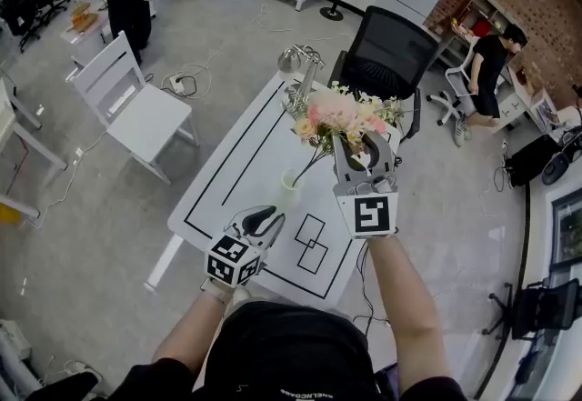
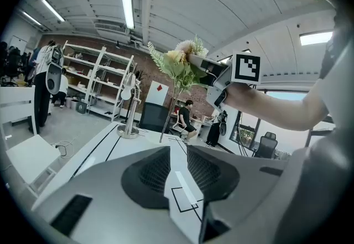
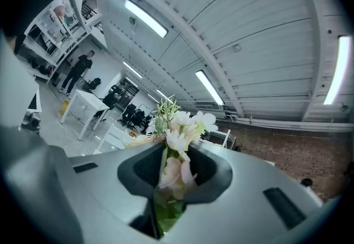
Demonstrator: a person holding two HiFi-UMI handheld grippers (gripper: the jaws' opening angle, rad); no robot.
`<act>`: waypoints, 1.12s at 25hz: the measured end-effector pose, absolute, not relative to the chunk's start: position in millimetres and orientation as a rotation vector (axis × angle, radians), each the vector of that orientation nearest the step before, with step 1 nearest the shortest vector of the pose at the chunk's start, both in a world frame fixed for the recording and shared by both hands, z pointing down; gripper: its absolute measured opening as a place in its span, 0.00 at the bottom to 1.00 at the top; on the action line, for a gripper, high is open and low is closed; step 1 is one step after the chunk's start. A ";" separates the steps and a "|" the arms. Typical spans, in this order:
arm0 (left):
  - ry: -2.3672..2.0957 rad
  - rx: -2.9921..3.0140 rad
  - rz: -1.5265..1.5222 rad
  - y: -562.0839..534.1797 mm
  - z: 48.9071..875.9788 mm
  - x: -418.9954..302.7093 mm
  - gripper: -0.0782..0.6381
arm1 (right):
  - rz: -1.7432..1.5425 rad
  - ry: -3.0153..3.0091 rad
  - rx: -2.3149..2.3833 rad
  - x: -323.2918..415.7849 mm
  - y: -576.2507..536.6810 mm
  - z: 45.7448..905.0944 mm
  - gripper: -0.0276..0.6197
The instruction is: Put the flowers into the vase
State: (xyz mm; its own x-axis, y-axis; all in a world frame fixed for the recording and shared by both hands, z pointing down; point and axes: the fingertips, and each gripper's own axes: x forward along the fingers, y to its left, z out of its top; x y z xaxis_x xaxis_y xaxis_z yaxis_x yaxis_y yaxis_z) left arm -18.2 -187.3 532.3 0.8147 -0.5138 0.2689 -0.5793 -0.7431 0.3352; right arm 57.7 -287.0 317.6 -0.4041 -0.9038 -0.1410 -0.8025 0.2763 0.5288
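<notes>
Left gripper [image 1: 269, 219]: my jaws stand slightly apart with nothing between them.
Vase [image 1: 290, 182]: on the table [image 1: 238, 154], just ahead of my left gripper.
Right gripper [image 1: 364, 154]: I pinch the flowers [image 1: 336, 113] among their blossoms; the stem slants down from it toward the vase.

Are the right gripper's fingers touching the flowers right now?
Touching. The right gripper view shows the flowers pinched between the fingers of the right gripper.

A desk lamp [image 1: 304, 63] stands beyond the vase [image 1: 289, 185]; table [image 1: 227, 172] bare leftward.
</notes>
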 end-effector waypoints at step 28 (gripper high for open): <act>-0.769 2.539 0.247 -187.8 557.0 -21.0 0.21 | -0.621 -2.274 1.400 22.9 -277.1 437.7 0.18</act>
State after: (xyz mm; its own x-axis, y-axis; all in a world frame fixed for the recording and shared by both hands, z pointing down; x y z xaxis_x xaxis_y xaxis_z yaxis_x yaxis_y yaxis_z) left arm -21.0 -187.8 557.0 0.8263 -0.4770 0.2995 -0.5622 -0.7311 0.3866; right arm 22.9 -277.1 437.7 -0.4205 -0.9017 0.1005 -0.7253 0.4006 0.5598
